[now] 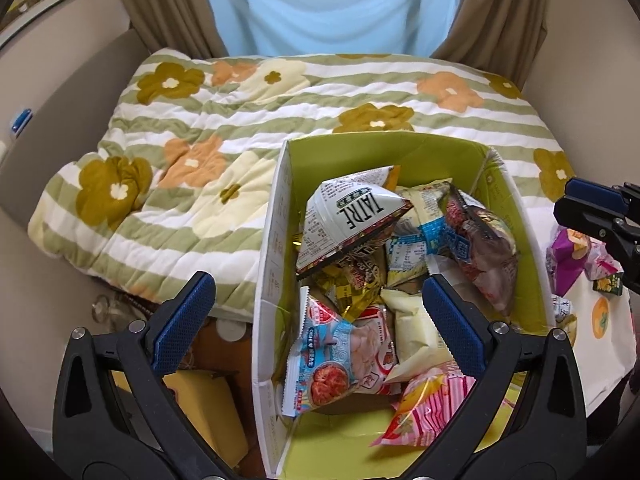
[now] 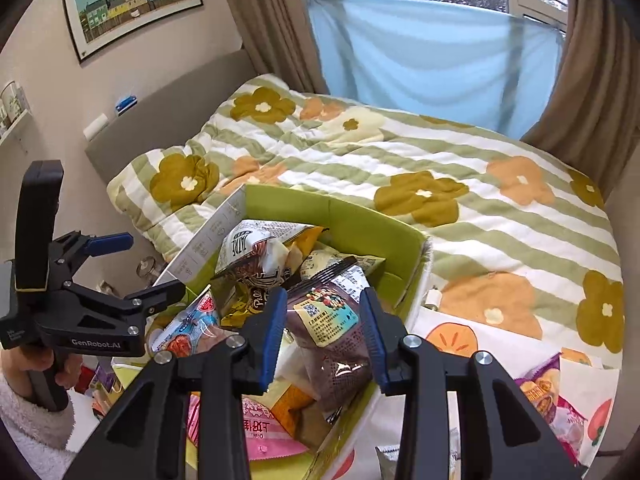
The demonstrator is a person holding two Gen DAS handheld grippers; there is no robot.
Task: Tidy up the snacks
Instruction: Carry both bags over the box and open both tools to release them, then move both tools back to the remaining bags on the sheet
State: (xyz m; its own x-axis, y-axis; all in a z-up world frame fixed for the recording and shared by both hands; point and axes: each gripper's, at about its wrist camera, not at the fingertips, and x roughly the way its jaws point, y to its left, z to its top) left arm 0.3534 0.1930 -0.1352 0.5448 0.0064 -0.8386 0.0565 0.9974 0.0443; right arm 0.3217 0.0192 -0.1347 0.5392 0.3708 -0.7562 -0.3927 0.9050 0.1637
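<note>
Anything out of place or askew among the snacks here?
Yes. The green box is heaped untidily with packets lying at all angles, a white packet tilted on top. A purple packet lies outside the box on the persimmon-print cloth.

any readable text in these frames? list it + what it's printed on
"TATRE": printed upside down on the white snack bag at the top of the green box.
"GenRobot.AI": on the side of the left gripper.
Small print on the other snack packets, and on the box's white outer wall: too small or blurred to read.
</note>
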